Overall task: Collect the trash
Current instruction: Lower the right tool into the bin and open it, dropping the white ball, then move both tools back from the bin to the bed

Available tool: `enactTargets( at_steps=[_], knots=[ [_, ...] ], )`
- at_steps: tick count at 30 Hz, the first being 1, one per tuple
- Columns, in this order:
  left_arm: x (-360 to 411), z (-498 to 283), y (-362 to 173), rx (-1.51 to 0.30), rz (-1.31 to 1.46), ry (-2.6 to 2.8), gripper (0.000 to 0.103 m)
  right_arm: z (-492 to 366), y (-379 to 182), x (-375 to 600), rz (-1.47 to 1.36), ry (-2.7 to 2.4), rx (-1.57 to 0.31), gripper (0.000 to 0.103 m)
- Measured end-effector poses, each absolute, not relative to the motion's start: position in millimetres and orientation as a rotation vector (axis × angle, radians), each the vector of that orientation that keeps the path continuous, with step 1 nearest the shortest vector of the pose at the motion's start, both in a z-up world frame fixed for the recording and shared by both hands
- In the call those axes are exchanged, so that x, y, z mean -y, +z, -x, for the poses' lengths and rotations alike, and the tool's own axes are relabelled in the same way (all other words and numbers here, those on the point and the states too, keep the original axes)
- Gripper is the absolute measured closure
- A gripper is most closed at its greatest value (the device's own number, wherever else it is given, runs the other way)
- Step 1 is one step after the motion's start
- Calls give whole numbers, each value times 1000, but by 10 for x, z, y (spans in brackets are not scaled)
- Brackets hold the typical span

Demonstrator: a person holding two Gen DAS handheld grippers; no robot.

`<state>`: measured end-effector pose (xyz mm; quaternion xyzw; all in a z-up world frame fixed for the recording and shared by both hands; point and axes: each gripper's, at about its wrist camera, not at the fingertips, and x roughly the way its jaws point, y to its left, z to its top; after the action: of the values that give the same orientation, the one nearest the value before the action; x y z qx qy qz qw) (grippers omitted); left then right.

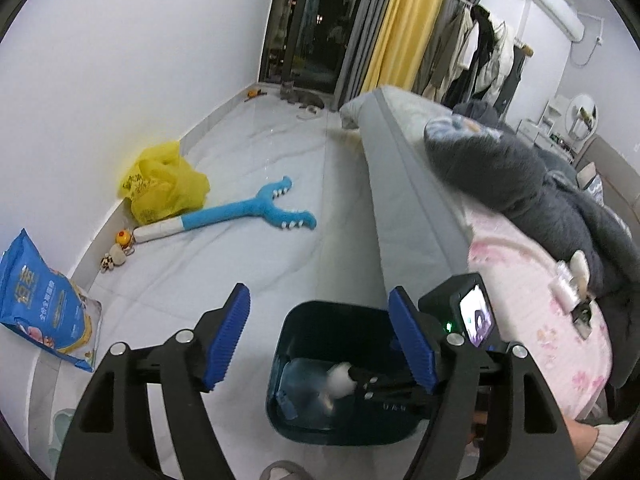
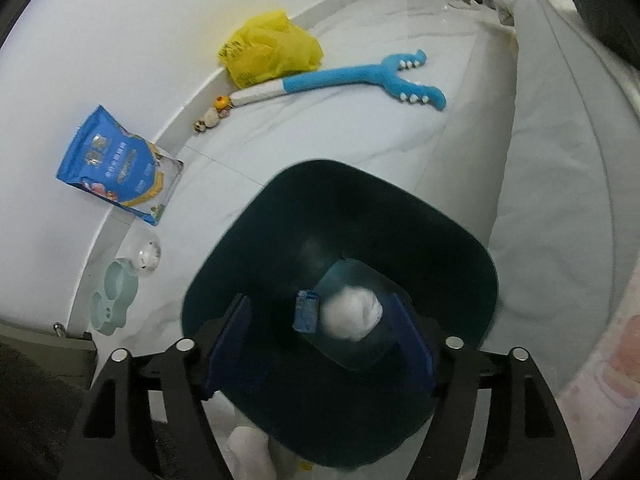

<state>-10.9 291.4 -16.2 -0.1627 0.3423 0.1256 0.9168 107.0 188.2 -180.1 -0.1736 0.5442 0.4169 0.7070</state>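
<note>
A dark teal trash bin (image 1: 304, 320) (image 2: 320, 184) stands on the pale floor beside the bed. Inside it lie a clear plastic bottle (image 1: 296, 384) (image 2: 352, 276) with a blue label and a white crumpled paper ball (image 1: 340, 380) (image 2: 352, 316). My right gripper (image 2: 320, 300) (image 1: 362, 386) points down into the bin, jaws open; the ball sits between the pads and neither pad touches it. My left gripper (image 1: 318, 296) hovers above the bin's left side, open and empty.
A yellow plastic bag (image 1: 164, 184), a long blue plush toy (image 1: 256, 212) and a blue pet food bag (image 1: 36, 300) lie along the left wall. Pet bowls (image 2: 116, 300) sit near the wall. The bed (image 1: 520, 272) fills the right. A cat (image 1: 296, 94) sits far back.
</note>
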Motion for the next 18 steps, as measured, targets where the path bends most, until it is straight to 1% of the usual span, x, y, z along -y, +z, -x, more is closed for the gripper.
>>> enactTargets(
  at_steps=[2, 10, 14, 18],
  knots=[
    [-2903, 117, -94, -685, 343, 253, 23, -1036, -1723, -1849, 378, 951, -1192, 26],
    [-2717, 62, 103, -647, 319, 247, 20, -976, -1235, -1578, 320, 1049, -1066, 22],
    [-2525, -27, 180, -635, 298, 226, 18, -1004, -1022, -1387, 303, 1068, -998, 21],
    [-2318, -124, 223, -632, 271, 198, 17, -1057, -802, -1133, 286, 1059, -926, 21]
  ],
)
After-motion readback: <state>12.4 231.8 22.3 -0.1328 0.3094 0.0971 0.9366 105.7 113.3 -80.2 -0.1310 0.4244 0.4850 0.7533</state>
